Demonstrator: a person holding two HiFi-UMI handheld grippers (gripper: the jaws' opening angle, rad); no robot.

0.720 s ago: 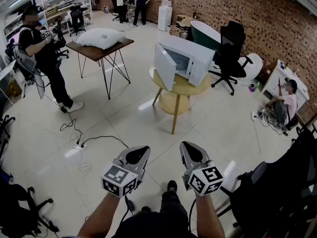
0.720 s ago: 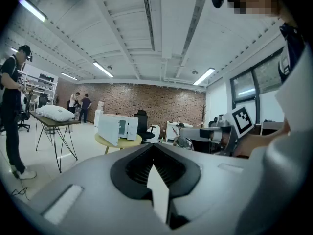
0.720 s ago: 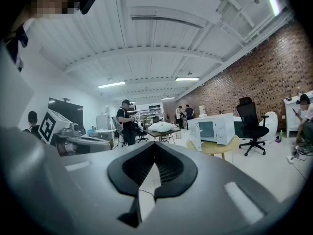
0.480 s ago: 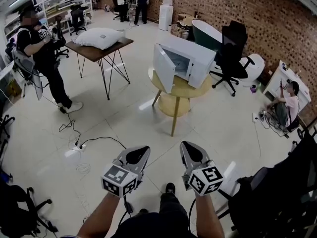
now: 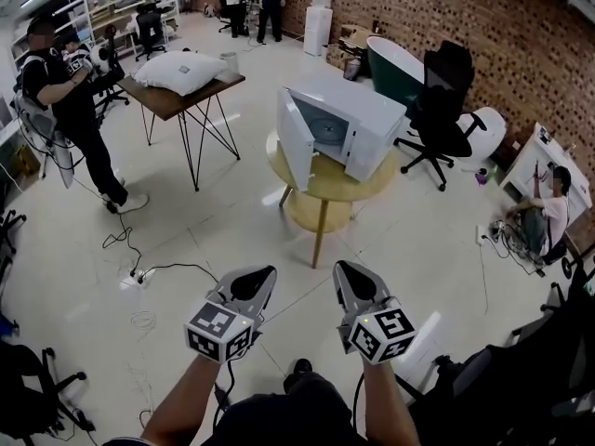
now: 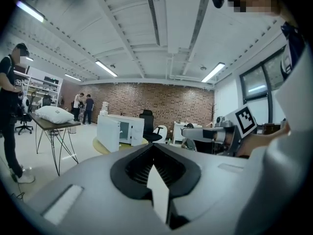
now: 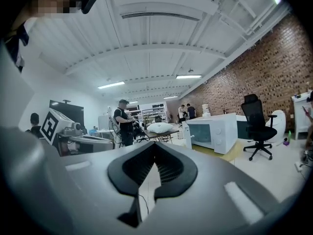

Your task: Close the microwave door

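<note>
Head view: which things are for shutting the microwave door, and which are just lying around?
For the job: microwave, its open door, left gripper and right gripper (both shut, empty).
Just lying about: pillow, dark table, black office chair, floor cables.

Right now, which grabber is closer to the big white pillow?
Left. The pillow lies far ahead and leftward of the left gripper; the right gripper is on that gripper's other side, farther off.
</note>
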